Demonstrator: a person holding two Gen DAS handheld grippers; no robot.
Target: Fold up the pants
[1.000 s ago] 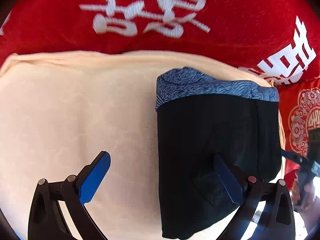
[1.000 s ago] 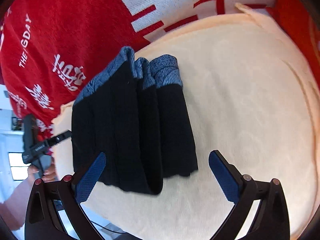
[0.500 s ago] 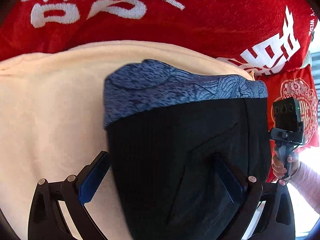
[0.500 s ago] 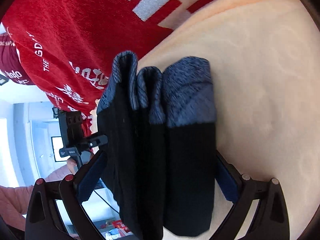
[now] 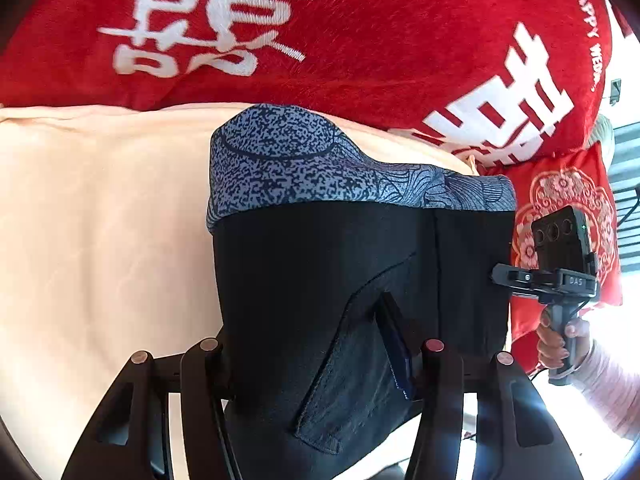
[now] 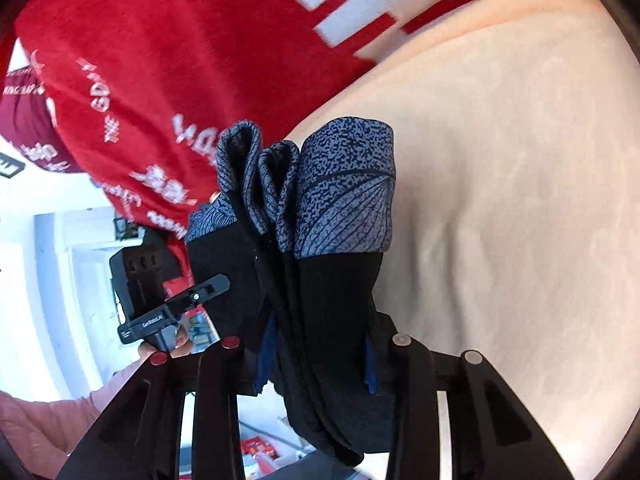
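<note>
A folded pair of black pants (image 5: 320, 280) with a blue-grey patterned waistband (image 5: 320, 168) sits as a thick bundle over a peach-coloured blanket (image 5: 100, 240). Behind it lies a red blanket (image 5: 360, 60) with large white characters.

The left hand-held gripper (image 5: 316, 356) has just been closing, and its jaws now clamp the near end of the bundle, dark cloth bulging between them. In its view, at the far right, a hand (image 5: 560, 340) holds the other device by its handle.

The right hand-held gripper (image 6: 316, 356) has also just been closing and grasps the same bundle from the side. From here the pants (image 6: 332, 300) show several stacked layers, the waistband (image 6: 344, 200) curling open at the far end.

The folding itself looks essentially done, so the step in hand appears to be gripping the finished bundle with both tools. The next move probably calls for lifting or shifting it while the two grips travel together, level and equally firm, so the layers neither slide apart nor unroll at the loose waistband end.
</note>
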